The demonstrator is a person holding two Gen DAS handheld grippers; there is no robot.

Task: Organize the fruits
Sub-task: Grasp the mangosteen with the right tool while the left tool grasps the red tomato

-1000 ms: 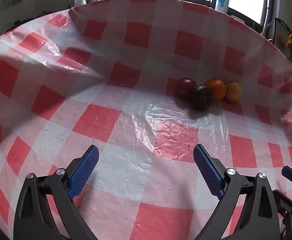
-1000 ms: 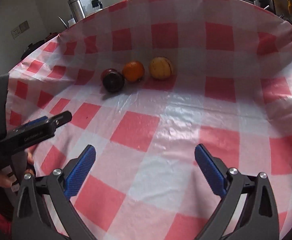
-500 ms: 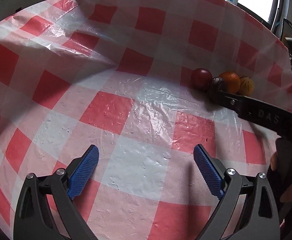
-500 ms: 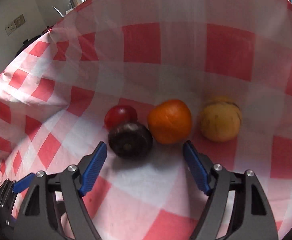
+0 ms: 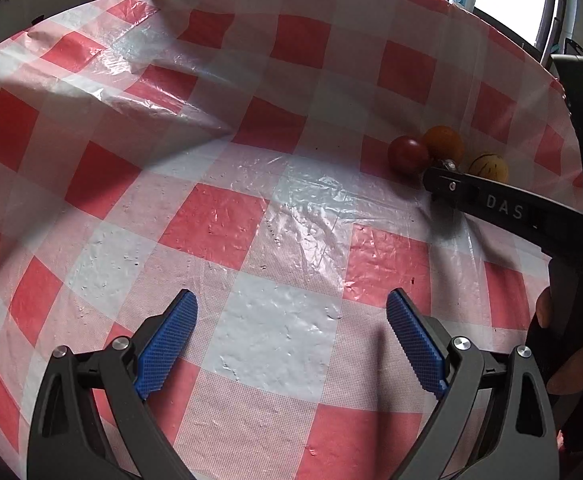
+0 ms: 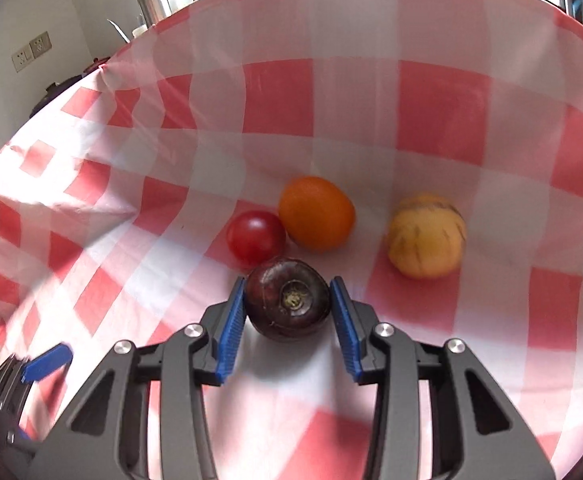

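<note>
Because the round, dark purple fruit with a shiny skin [image 6: 287,305] is hidden in the left wrist view behind the long black body of the right gripper [image 5: 503,210], this view cannot show the hold, only what sits near it. The small, smooth red fruit [image 5: 408,154] and the round orange fruit [image 5: 443,143] lie just beside the tip of that black body, and the pale yellow fruit with thin dark stripes [image 5: 488,167] peeks over it. The left gripper [image 5: 291,336] has its bumpy blue pads wide apart with nothing between them, well back from the dark fruit, over the crinkly, shiny red and white checked plastic tablecloth [image 5: 227,224]. In the right wrist view, the right gripper [image 6: 288,322] has its two blue pads close on each side of the dark fruit; I cannot tell if they squeeze it yet. The dark fruit is round and slick, so it could pop out if the pads press too far forward. The red fruit [image 6: 256,237] sits right behind it, and the orange fruit [image 6: 316,213] is just past that, so a bump could roll them. The yellow fruit [image 6: 425,236] is off to the right of the dark fruit, apart. The cloth [image 6: 431,120] could wrinkle and tug.
</note>
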